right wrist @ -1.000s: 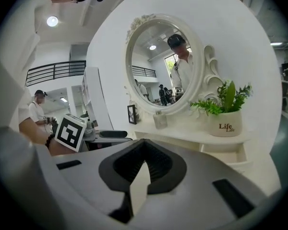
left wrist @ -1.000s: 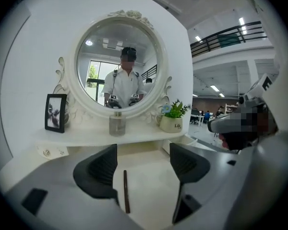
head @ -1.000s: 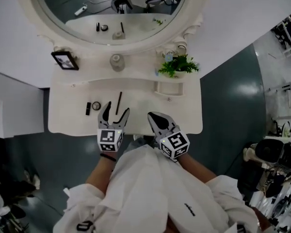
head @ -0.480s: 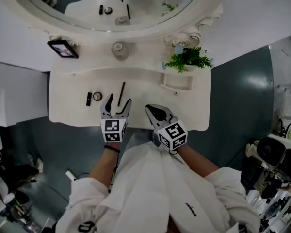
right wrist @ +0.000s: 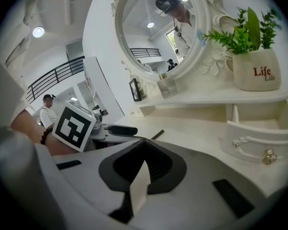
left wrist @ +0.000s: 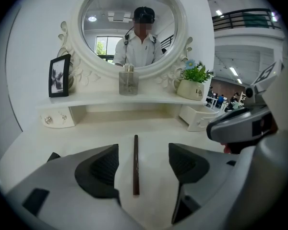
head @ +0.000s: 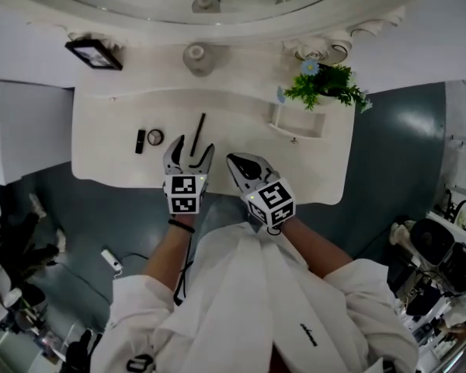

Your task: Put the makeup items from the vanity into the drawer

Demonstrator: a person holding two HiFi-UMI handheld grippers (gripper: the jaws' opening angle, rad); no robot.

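Note:
A thin dark makeup pencil (head: 199, 129) lies on the white vanity (head: 109, 162), pointing away from me. My left gripper (head: 192, 151) is open, its two jaws either side of the pencil's near end (left wrist: 135, 176) without touching it. Left of it lie a black lipstick (head: 140, 141) and a small round compact (head: 155, 137). My right gripper (head: 237, 163) is shut and holds nothing, hovering beside the left one over the vanity's front. An open white drawer (head: 293, 123) juts out at the back right, also seen from the right gripper (right wrist: 259, 138).
On the back shelf stand a glass bottle (head: 196, 57), a framed photo (head: 93, 53) and a potted plant (head: 328, 84) right above the open drawer. A round mirror (left wrist: 134, 23) rises behind. A small shut drawer (left wrist: 55, 120) sits at the left.
Both grippers have moved forward over the vanity top; the left one's open jaws now reach around the pencil's near end. The head view has tipped lower, away from the mirror.

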